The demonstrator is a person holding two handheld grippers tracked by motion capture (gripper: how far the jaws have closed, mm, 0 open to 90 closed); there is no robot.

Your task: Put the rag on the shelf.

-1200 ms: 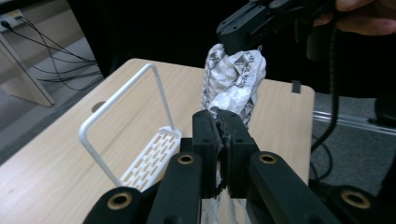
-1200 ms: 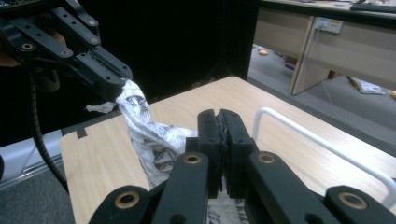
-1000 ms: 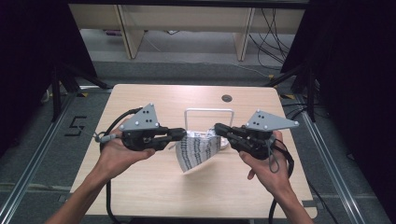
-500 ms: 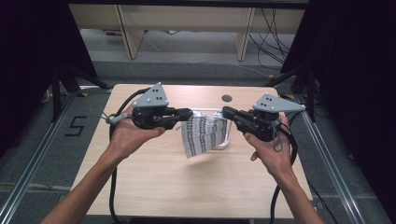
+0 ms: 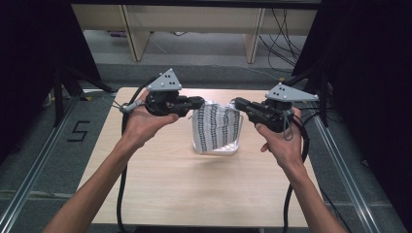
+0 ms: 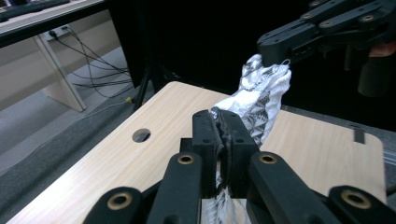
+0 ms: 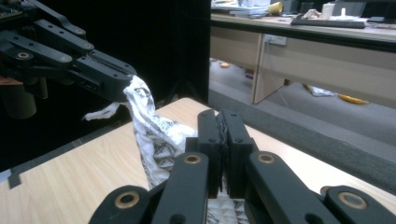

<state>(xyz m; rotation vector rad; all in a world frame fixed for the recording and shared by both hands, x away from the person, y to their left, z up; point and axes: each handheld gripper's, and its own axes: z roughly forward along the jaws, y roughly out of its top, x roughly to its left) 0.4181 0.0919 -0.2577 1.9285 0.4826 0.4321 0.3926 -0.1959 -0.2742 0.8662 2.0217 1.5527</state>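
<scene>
Both forearms reach in from the near edge, raised and spread apart, one tool per hand. Left tool (image 5: 200,102) points inward to the right with its jaws clamped together. Right tool (image 5: 238,103) points inward to the left at about the same height, jaws likewise pressed tight, tips facing each other across a gap.

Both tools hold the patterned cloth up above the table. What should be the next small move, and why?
Probably draw the two tools a little further apart. The left tool and right tool are each shut on a top corner of the patterned cloth, which hangs between them with its top edge sagging and folds showing, its lower edge near the table. Pulling it taut would flatten it.
</scene>
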